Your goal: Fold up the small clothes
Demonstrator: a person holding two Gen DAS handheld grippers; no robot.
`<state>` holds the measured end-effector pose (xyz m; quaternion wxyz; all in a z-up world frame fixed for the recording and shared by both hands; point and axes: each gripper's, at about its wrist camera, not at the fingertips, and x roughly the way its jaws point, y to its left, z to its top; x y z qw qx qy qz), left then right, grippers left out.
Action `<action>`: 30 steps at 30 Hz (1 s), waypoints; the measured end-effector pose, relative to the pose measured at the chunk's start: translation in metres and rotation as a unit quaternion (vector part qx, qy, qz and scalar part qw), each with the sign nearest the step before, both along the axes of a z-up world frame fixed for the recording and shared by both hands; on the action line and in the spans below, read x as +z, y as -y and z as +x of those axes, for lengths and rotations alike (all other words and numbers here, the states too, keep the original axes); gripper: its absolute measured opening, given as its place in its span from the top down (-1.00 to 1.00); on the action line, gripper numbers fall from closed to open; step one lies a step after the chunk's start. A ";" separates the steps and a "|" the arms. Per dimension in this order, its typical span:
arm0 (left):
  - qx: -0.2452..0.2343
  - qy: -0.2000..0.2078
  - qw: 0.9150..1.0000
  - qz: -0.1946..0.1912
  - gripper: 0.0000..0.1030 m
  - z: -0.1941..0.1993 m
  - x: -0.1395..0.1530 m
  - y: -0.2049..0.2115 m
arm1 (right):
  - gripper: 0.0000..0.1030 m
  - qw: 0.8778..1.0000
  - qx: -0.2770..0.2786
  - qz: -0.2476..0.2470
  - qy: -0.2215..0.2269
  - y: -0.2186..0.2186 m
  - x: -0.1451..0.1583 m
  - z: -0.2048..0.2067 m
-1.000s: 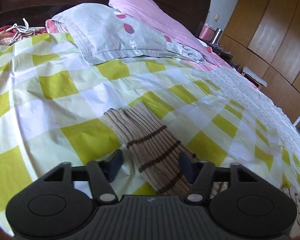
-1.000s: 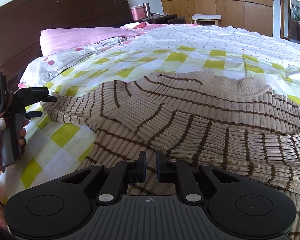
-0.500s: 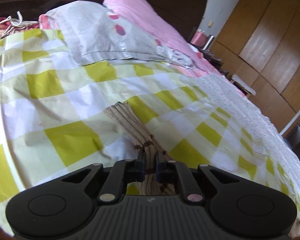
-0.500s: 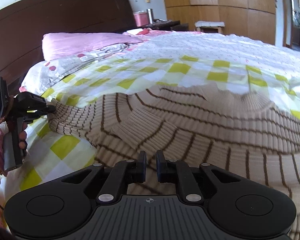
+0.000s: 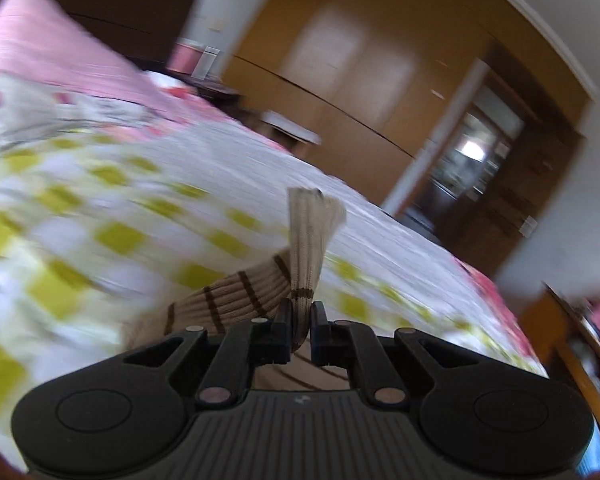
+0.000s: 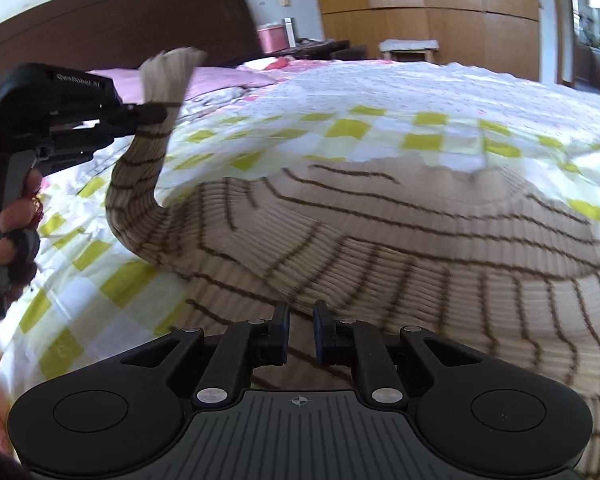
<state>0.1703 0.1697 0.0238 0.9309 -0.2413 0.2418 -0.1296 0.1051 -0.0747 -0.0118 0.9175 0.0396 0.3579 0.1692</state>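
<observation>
Left tongs (image 5: 300, 330) are clamped on the sleeve (image 5: 306, 248) of the sweater (image 6: 400, 248). The cuff sticks straight up past the fingertips, and the rest of the sleeve droops down to the left of them toward the bed (image 5: 100, 200). My left view is pretty smeared, so I can't make out much beyond that.

From the right cam I can see the left tongs (image 6: 156, 114) off to my upper left, held up off the bed with the cuff (image 6: 172, 76) poking above them and the sleeve (image 6: 140, 184) hanging in a curve down to the sweater body. A hand (image 6: 16, 216) is wrapped around that handle.

Right tongs (image 6: 301, 332) are nearly closed, just a narrow gap between the jaws. They sit low over the sweater, with fabric right in front and under them. I can't tell if any knit is actually pinched in there. The sweater itself is spread flat ahead and to the right of them on the checked sheet (image 6: 360, 136).
</observation>
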 end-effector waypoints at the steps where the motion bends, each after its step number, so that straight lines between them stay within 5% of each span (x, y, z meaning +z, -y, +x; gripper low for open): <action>1: -0.034 0.002 0.999 0.003 0.72 -0.003 0.000 0.023 | 0.73 1.000 -0.016 0.006 0.000 0.010 0.000 -0.003; 4: -0.124 0.004 0.992 0.035 0.71 -0.012 -0.006 0.088 | 0.70 0.998 -0.057 0.031 -0.008 0.042 0.000 -0.008; 9: -0.184 -0.051 0.978 0.085 0.42 -0.032 -0.037 0.142 | 0.69 0.990 -0.108 0.092 -0.023 0.092 -0.004 -0.014; 14: -0.149 -0.057 0.979 0.125 0.27 -0.053 -0.043 0.118 | 0.42 0.980 -0.123 0.150 -0.042 0.119 -0.010 -0.009; 20: -0.098 -0.058 0.983 0.145 0.17 -0.068 -0.045 0.084 | 0.41 0.966 -0.134 0.211 -0.065 0.128 -0.012 0.010; 27: -0.076 -0.040 0.985 0.149 0.07 -0.067 -0.047 0.071 | 0.41 0.970 -0.132 0.202 -0.037 0.122 0.010 0.001; 30: -0.070 -0.047 0.987 0.136 0.07 -0.064 -0.050 0.068 | 0.41 0.969 -0.159 0.177 -0.066 0.117 -0.001 0.021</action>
